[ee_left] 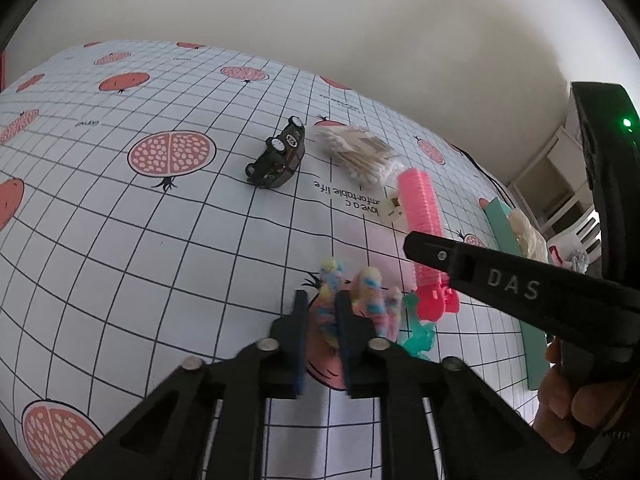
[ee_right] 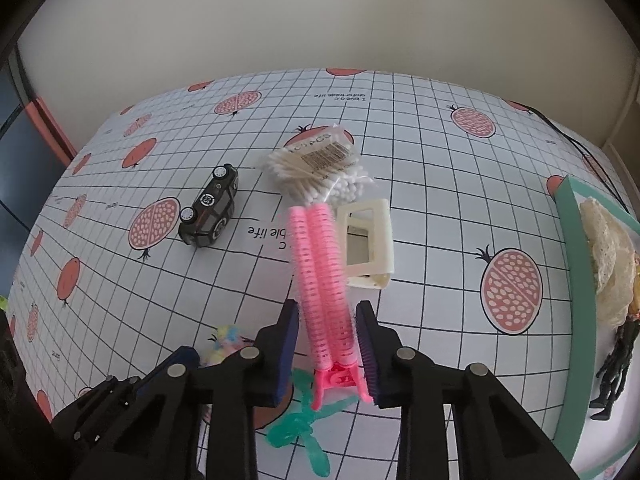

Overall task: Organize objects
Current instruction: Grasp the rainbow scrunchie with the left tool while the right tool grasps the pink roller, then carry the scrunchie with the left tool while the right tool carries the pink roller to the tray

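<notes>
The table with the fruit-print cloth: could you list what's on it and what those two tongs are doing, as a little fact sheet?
surface: grid cloth printed with pomegranates
left tongs: closed on a pastel fuzzy toy
right tongs: around a pink hair roller clip, pads close to it, contact unclear
toy car: black, lying on its side
cotton swabs: bagged, beyond the roller
cream clip: right of the roller
green plastic piece: under the right tongs
teal tray: right edge, holding pale items

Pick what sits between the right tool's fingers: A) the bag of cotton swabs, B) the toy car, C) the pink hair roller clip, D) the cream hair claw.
C: the pink hair roller clip runs lengthwise between the right tool fingers.
</notes>
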### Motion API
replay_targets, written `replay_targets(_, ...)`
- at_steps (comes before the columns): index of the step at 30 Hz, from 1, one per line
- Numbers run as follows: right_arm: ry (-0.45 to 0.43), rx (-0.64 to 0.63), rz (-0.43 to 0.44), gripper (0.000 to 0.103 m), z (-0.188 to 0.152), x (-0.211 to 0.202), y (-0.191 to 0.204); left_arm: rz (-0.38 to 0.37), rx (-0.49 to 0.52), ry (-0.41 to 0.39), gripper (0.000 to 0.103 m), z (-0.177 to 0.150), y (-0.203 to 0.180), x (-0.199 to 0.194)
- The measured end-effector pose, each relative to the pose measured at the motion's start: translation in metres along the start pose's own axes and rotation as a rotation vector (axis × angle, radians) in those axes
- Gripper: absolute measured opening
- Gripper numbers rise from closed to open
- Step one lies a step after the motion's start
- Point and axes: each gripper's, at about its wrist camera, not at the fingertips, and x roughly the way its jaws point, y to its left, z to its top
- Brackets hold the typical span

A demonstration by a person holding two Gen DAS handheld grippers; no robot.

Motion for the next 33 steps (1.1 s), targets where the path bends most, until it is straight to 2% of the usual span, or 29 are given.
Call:
replay_targets(13, -0.032, 0.004, 0.047, 0.03, 0.001, -0.026, -0.008, -0.014, -0.039, -0.024, 0.008, 0.005, 0.007, -0.011)
replay_targets(24, -0.069, -0.001, 0.133, 0.029, -0.011, -0.069, -0.034, 0.098, -0.071, -0.014, 0.007, 0.014, -0.003, -0.044)
replay_targets(33, -0.11, 0.001, 0.178, 0.029, -0.015, -0.11, -0.075, 0.185, -0.046, -0.031, 0.008, 0.028, -0.048, -0.063)
